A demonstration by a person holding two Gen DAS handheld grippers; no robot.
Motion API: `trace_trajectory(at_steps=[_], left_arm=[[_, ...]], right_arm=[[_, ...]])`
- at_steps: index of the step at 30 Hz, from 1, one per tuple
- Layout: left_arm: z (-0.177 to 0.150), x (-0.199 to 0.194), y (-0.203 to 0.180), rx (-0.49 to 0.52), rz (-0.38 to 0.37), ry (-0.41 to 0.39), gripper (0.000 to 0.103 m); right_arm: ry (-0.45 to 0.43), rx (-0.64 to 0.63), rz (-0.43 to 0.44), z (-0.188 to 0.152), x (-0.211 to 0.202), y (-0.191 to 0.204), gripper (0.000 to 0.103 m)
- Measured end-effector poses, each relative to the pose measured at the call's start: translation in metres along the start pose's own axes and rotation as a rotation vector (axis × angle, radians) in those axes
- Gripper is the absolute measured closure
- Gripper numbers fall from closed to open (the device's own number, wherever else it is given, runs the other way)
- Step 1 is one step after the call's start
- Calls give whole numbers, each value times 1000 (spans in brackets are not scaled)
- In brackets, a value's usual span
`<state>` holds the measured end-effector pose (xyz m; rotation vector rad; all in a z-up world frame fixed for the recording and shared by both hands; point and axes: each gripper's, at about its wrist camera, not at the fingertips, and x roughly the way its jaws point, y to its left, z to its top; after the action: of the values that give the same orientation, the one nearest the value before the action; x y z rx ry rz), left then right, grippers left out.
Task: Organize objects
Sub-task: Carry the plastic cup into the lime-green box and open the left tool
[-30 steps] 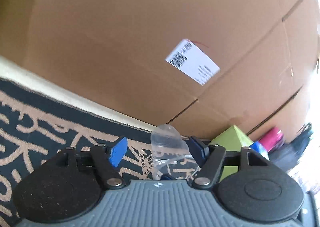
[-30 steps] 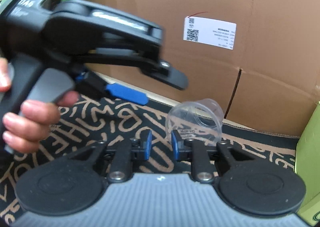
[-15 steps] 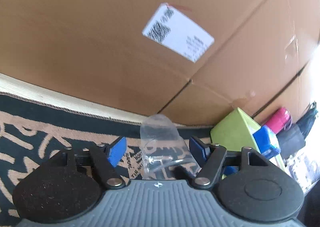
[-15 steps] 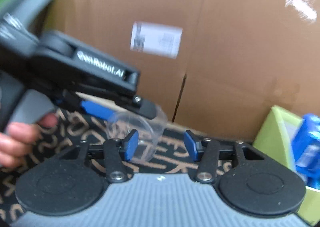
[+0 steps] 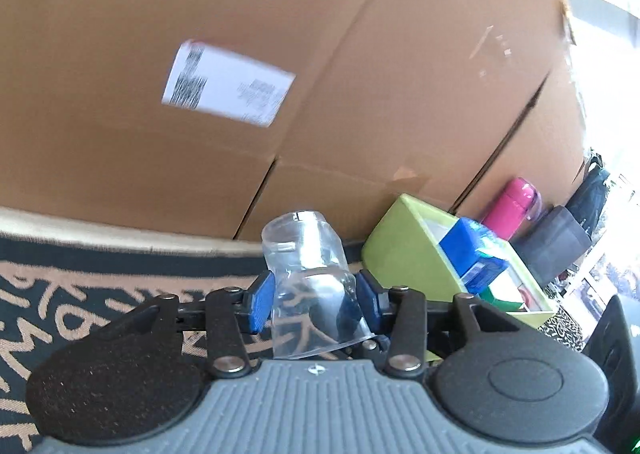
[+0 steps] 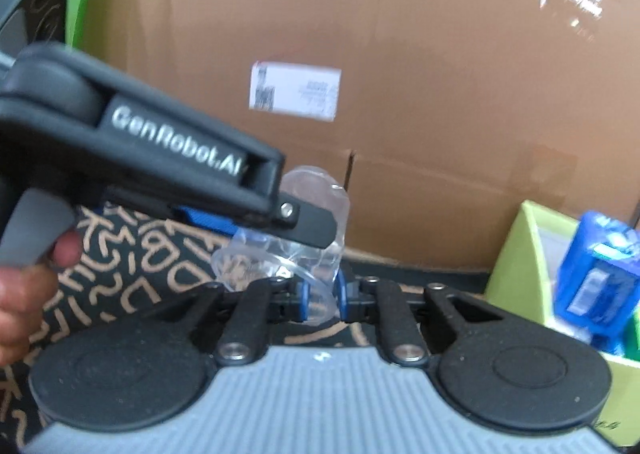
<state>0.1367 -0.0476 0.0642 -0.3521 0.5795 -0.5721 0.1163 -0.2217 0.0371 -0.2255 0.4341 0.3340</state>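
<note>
A clear plastic cup (image 5: 300, 246) lies on its side between the blue pads of my left gripper (image 5: 316, 296), base pointing away, rim toward the camera. The left jaws are closing and both pads touch the cup's walls. In the right wrist view the same cup (image 6: 320, 190) hangs above the patterned cloth, with the left gripper (image 6: 296, 226) reaching in from the left, held by a hand (image 6: 24, 294). My right gripper (image 6: 321, 302) is shut, its pads pinching the cup's near rim. I cannot tell whether a second cup is nested inside.
A tall cardboard box (image 5: 360, 54) with a white label (image 5: 228, 88) walls off the back. To the right stand a green bin (image 5: 404, 250) holding a blue packet (image 5: 476, 250), a pink bottle (image 5: 516, 202) and a black box (image 5: 556, 246). Black-and-tan patterned cloth (image 5: 80, 294) covers the surface.
The left jaws narrowed from wide apart onto the cup's sides. The right jaws let go, opened, then shut on the cup's rim. Both views swung right toward the green bin.
</note>
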Motion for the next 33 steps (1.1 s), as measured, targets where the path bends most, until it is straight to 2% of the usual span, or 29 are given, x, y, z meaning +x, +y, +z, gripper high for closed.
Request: trace_trajectory(at_steps=[6,14,17,22,26,29,33], left_arm=[[6,-16,-30,22,11,-75,56],[32,0,-97,146,-31,-70,56],[34,17,-130,202,-59,-54,56],[30,68,-180,260,-96,0,55],[20,102,-217,288,-139,15,54],[13,127,-243,331,-157,42,53],[4,162,-262,329,-170,91,51]], right_arm=[[-76,-3,-9,11,-22,-15,90],[-174,113,-78,18,-62,-68,90],[-201,168,-122,12,-78,-97,90],[-221,250,-202,-11,-104,-148,90],[-228,295,-302,-26,-121,-184,90],[-223,352,-359,-42,-139,-212,90],[-189,403,-447,-50,-136,-236,90]])
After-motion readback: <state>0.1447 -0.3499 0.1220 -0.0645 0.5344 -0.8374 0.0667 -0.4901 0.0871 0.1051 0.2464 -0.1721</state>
